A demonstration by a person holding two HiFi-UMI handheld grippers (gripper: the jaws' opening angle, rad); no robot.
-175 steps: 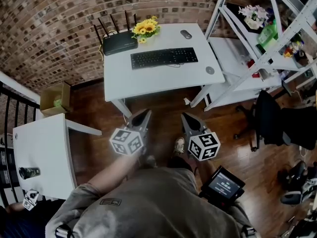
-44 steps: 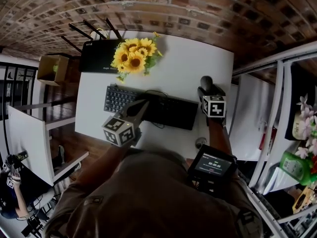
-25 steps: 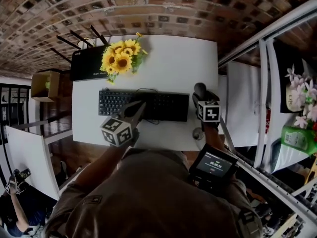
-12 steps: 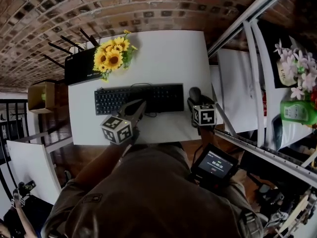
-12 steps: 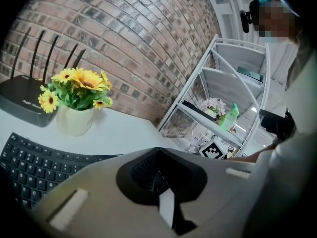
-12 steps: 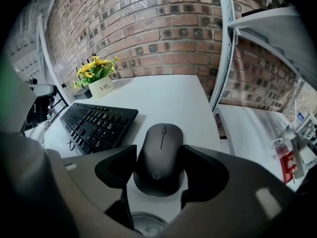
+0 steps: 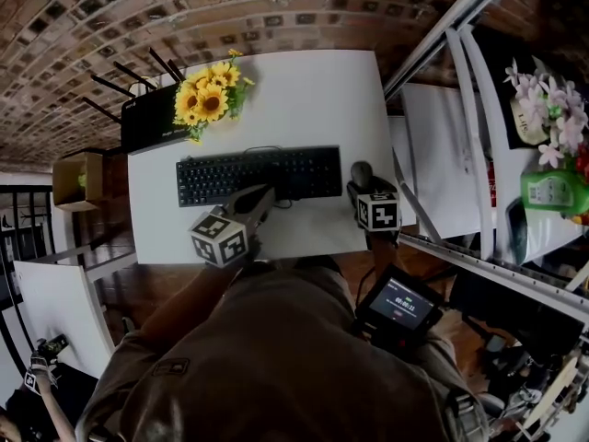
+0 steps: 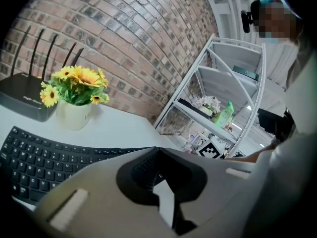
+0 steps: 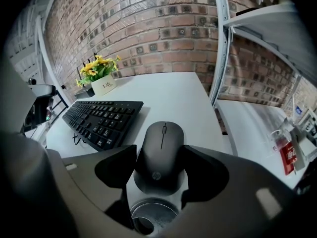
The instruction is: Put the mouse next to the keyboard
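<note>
**Mouse clasped in right gripper, just off the keyboard's right end**

We find the mouse [image 9: 161, 152] clenched between the jaws of the right gripper [image 9: 159, 165]. In the right gripper view, one jaw presses on each flank of its rear half. Its nose and scroll wheel project forward beyond them. We cannot determine whether its underside rests on the white table [image 9: 168, 93] or sits just clear of it. Directly behind the mouse, nearest the camera, a round grey ring [image 9: 154, 216] is set in the tabletop.

In the head view the mouse sits just beside the right end of the keyboard [image 7: 259, 175]. A narrow strip of bare table separates the two, and they do not touch. The keyboard lies lengthwise across the middle of the table, parallel to its near edge.

The left gripper [image 7: 260, 197] is held over the table with its tip above the near edge of the keyboard, about midway along. Its own view shows the jaws drawn together with nothing between them, and keys are visible beyond.

At the far left corner of the table a pot of sunflowers [image 7: 207, 99] stands just beside a black router [image 7: 147, 129] with raised antennae. Both are against the brick wall [image 7: 138, 7]. A white shelving rack [image 7: 437, 155] stands to the right of the table.
</note>
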